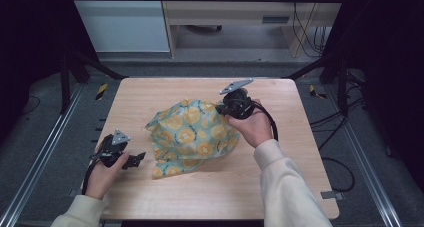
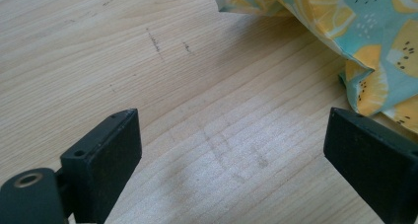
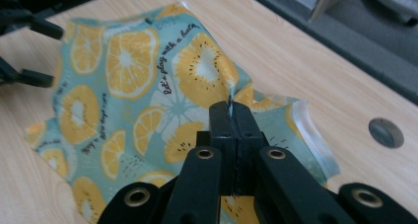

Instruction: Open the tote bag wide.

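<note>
A teal cloth with yellow citrus slices (image 1: 192,134) lies crumpled on the middle of the wooden table (image 1: 280,182). My right gripper (image 1: 226,108) is shut on its far right edge and holds that edge raised; in the right gripper view the jaws (image 3: 230,110) pinch a fold of the cloth (image 3: 128,81). My left gripper (image 1: 139,158) rests on the table left of the cloth, open, with bare wood between its fingers (image 2: 106,155). A corner of the cloth (image 2: 365,41) lies just beyond its right jaw, apart from it.
A round hole (image 3: 385,132) is set in the tabletop near the right gripper. Black frame bars and cables (image 1: 345,127) run along both sides of the table. Bare wood lies in front of the cloth, toward the person.
</note>
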Demonstrator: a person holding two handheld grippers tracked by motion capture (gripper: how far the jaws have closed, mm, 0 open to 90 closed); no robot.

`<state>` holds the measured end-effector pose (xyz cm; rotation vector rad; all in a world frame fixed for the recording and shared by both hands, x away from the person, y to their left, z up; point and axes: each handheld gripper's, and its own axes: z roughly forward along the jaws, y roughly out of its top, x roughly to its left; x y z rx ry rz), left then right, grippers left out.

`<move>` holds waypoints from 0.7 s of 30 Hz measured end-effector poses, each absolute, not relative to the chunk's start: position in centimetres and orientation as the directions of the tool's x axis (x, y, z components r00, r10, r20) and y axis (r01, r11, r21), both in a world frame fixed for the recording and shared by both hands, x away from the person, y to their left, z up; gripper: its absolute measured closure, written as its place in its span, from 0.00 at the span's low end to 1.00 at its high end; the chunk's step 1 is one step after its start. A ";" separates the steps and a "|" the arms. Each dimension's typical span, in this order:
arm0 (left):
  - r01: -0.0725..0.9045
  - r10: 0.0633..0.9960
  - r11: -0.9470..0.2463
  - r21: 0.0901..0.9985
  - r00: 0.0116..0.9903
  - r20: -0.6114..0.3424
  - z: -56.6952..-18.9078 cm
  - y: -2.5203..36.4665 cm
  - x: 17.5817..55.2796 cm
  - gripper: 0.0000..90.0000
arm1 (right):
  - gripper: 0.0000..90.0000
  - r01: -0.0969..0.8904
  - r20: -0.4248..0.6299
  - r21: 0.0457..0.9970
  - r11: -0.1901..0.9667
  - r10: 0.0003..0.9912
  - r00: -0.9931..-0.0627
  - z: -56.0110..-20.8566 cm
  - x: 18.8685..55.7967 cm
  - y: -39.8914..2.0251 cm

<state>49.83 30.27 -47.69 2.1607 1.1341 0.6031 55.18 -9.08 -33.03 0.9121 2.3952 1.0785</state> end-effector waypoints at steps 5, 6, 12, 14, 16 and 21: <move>0.563 0.844 -0.441 0.699 0.525 0.109 -47.6 30.4 49.8 0.08 | 1.00 0.353 -0.077 0.795 0.494 0.659 -0.748 -31.5 53.5 -8.3; 0.564 0.844 -0.441 0.698 0.525 0.109 -47.6 30.5 49.8 0.08 | 1.00 0.338 -0.084 0.801 0.495 0.651 -0.754 -31.2 53.2 -8.2; 0.566 0.846 -0.439 0.698 0.521 0.110 -47.6 30.6 49.9 0.08 | 1.00 0.280 -0.111 0.817 0.504 0.615 -0.781 -29.8 51.2 -7.4; 0.568 0.846 -0.440 0.696 0.521 0.110 -47.7 30.6 49.9 0.08 | 1.00 0.264 -0.121 0.821 0.507 0.605 -0.787 -29.6 50.6 -7.2; 0.568 0.846 -0.440 0.696 0.521 0.111 -47.7 30.6 49.8 0.08 | 1.00 0.248 -0.129 0.822 0.512 0.593 -0.794 -29.3 49.9 -7.1; 0.570 0.847 -0.441 0.693 0.521 0.111 -47.7 30.6 49.9 0.08 | 1.00 0.224 -0.140 0.827 0.515 0.576 -0.806 -28.9 48.8 -7.0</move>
